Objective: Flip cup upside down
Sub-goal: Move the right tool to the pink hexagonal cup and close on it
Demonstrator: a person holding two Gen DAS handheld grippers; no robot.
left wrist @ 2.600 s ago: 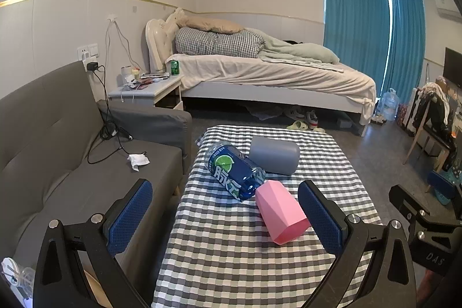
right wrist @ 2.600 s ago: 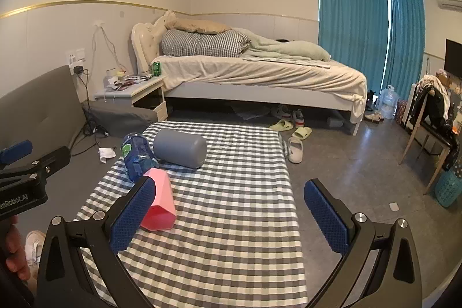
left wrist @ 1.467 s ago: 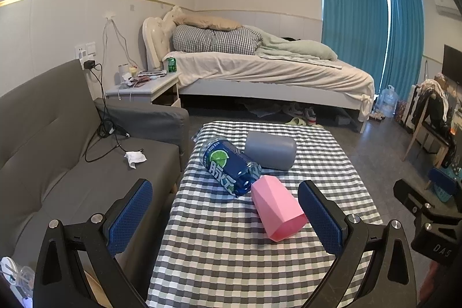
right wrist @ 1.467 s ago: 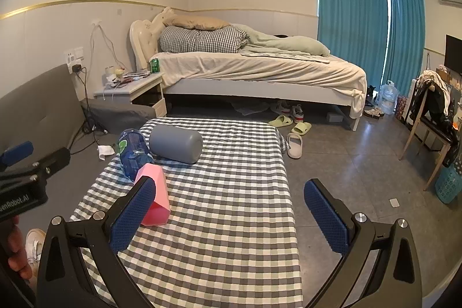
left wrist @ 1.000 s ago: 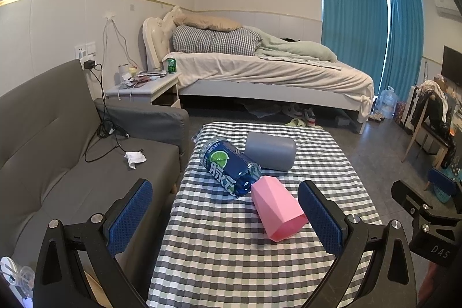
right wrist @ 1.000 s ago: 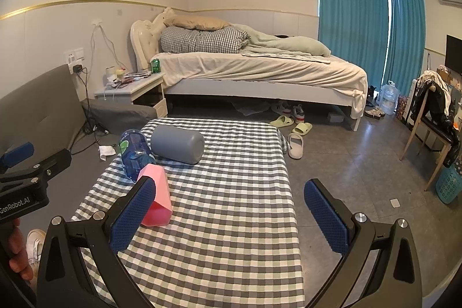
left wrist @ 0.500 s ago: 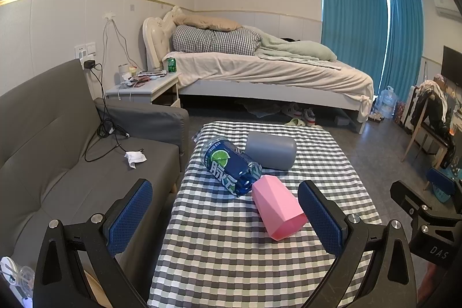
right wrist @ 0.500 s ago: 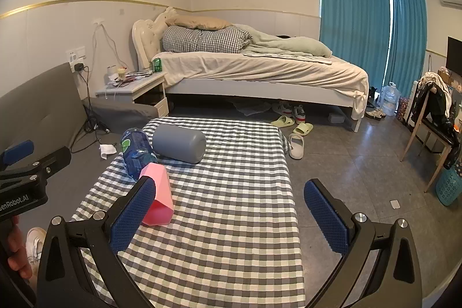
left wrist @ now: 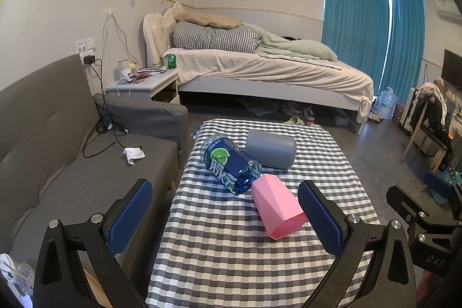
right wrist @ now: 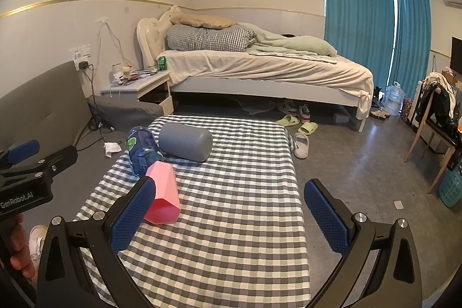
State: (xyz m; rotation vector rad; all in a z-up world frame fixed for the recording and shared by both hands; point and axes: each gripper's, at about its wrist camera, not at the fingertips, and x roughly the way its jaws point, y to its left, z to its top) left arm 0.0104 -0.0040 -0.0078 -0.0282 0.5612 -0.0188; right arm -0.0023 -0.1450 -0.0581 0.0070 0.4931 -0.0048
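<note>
Checkered cloth covers the low table (left wrist: 231,244) ahead of both my grippers, with a bed (left wrist: 260,71) far beyond it and a grey sofa (left wrist: 57,140) off to the left of my left gripper. Three containers lie on their sides on the cloth. Nearest is the pink cup (left wrist: 276,206), faceted, its open mouth turned toward me; from the right wrist view (right wrist: 162,193) I can look into the mouth and it seems to hold nothing. Touching its far end is a blue bottle (left wrist: 229,163) with a lime on the label; whether any liquid is inside I cannot tell. Just beyond that rests a grey cup (left wrist: 271,148), its closed rounded end facing right. My left gripper (left wrist: 228,217) hovers above the near part of the table with its blue pads spread wide, nothing between them, the pink cup sitting just inside my right-hand pad. My right gripper (right wrist: 231,217) is likewise spread and empty, held further right, so the pink cup lies ahead beside its left pad, partly hidden by it. My hand (right wrist: 17,253) shows at the left edge of that view, gripping the left tool's handle. Compared with half a second ago, both views are almost unchanged; the cup lies in the same place, untouched.
</note>
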